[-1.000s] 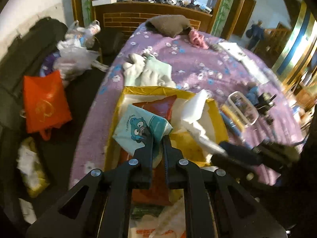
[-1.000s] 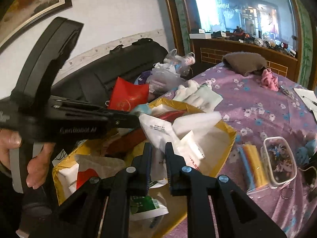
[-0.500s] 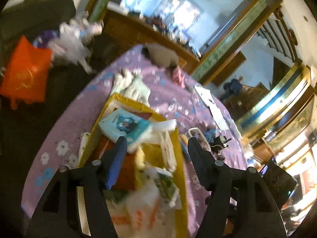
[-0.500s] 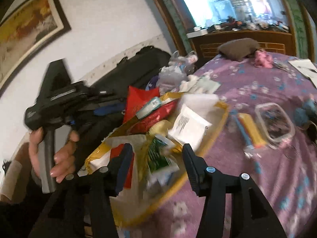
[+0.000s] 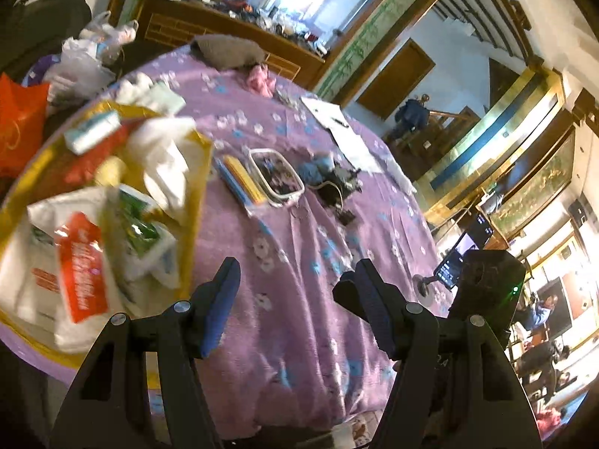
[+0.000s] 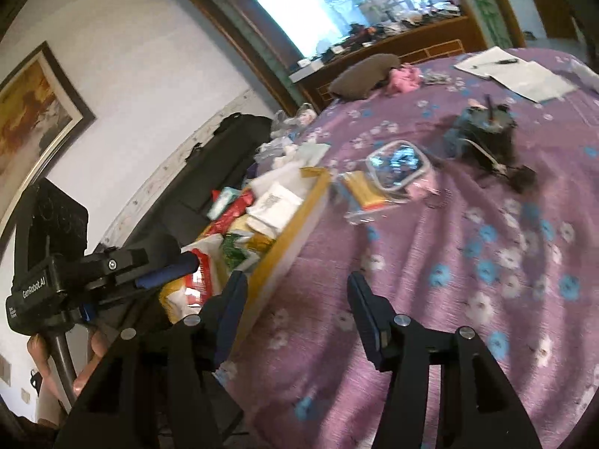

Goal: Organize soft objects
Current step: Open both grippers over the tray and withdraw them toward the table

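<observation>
Left tool (image 5: 294,275) and right tool (image 6: 297,288) both released, grasping nothing, above purple tabletop (image 5: 299,318); soft packets (image 5: 82,262) piled in yellow tray (image 6: 295,224).

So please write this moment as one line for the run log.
left gripper: open, empty | right gripper: open, empty | both over purple floral cloth | yellow tray: full of packets

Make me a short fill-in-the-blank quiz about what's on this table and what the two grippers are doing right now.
1. Both the left gripper and the right gripper have their jaws ____.
2. The soft packets are piled in a ____-coloured tray.
3. The tablecloth is ____ with small flowers.
4. The pink soft item lies beside a ____ cushion.

Missing words: open; yellow; purple; brown
</observation>
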Action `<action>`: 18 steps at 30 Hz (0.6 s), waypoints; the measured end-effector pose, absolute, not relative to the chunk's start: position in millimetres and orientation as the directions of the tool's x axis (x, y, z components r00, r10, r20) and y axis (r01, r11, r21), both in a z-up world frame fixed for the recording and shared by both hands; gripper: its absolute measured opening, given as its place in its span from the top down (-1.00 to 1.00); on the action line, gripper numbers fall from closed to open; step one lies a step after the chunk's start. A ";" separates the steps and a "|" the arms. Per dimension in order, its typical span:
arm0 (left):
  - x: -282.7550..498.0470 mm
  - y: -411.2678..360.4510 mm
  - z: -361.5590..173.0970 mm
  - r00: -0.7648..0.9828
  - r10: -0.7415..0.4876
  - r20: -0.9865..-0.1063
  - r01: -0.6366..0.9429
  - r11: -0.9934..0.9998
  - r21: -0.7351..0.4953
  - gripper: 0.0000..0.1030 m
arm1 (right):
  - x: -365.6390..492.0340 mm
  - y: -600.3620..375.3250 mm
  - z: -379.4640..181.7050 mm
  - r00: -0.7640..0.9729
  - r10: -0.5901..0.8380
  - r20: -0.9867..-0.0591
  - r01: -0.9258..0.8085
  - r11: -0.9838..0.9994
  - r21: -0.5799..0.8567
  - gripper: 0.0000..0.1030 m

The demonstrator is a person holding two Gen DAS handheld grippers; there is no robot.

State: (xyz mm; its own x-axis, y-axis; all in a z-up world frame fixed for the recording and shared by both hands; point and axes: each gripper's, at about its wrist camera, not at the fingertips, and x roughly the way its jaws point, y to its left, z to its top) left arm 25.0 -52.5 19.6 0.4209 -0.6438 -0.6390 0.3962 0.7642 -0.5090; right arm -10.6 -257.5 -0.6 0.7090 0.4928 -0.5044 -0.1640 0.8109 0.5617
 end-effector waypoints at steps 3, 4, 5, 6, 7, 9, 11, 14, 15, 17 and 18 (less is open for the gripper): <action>30.0 -63.0 10.4 0.402 -0.627 -0.667 0.368 0.778 -0.509 -0.25 | -10.8 -272.7 -3.9 0.707 0.500 -0.501 -0.143 0.794 0.590 -0.09; 31.5 -65.4 7.6 0.393 -0.624 -0.675 0.360 0.780 -0.512 -0.25 | -9.4 -276.1 -4.4 0.707 0.497 -0.503 -0.136 0.793 0.593 -0.10; 33.4 -67.0 5.3 0.385 -0.620 -0.683 0.348 0.783 -0.515 -0.25 | -8.7 -279.7 -5.0 0.709 0.490 -0.507 -0.127 0.796 0.591 -0.10; 36.1 -66.0 3.0 0.381 -0.620 -0.686 0.341 0.784 -0.519 -0.25 | -4.7 -282.7 -5.2 0.708 0.488 -0.510 -0.124 0.797 0.591 -0.10; 39.0 -68.5 1.2 0.377 -0.620 -0.688 0.334 0.784 -0.524 -0.25 | -0.6 -284.7 -6.0 0.701 0.494 -0.514 -0.127 0.796 0.592 -0.10; 43.6 -72.2 -1.0 0.376 -0.617 -0.692 0.320 0.787 -0.527 -0.25 | 10.5 -288.1 -7.4 0.687 0.485 -0.541 -0.115 0.808 0.578 -0.10; 51.9 -79.0 -4.7 0.372 -0.608 -0.701 0.303 0.794 -0.527 -0.25 | 22.0 -289.4 -7.5 0.675 0.477 -0.563 -0.120 0.824 0.553 -0.10; 64.6 -87.2 -10.2 0.364 -0.598 -0.714 0.279 0.802 -0.529 -0.25 | 43.8 -292.8 -9.1 0.661 0.460 -0.593 -0.129 0.848 0.515 -0.10; 70.3 -91.0 -12.2 0.360 -0.593 -0.721 0.272 0.806 -0.526 -0.25 | 49.9 -294.2 -10.3 0.655 0.459 -0.601 -0.131 0.852 0.508 -0.10; 83.5 -97.8 -16.8 0.355 -0.581 -0.732 0.262 0.814 -0.519 -0.25 | 69.7 -302.1 -13.9 0.641 0.452 -0.620 -0.116 0.856 0.505 -0.10; 89.3 -100.1 -19.1 0.354 -0.575 -0.738 0.258 0.818 -0.513 -0.25 | 76.9 -306.1 -15.7 0.638 0.450 -0.625 -0.106 0.855 0.507 -0.10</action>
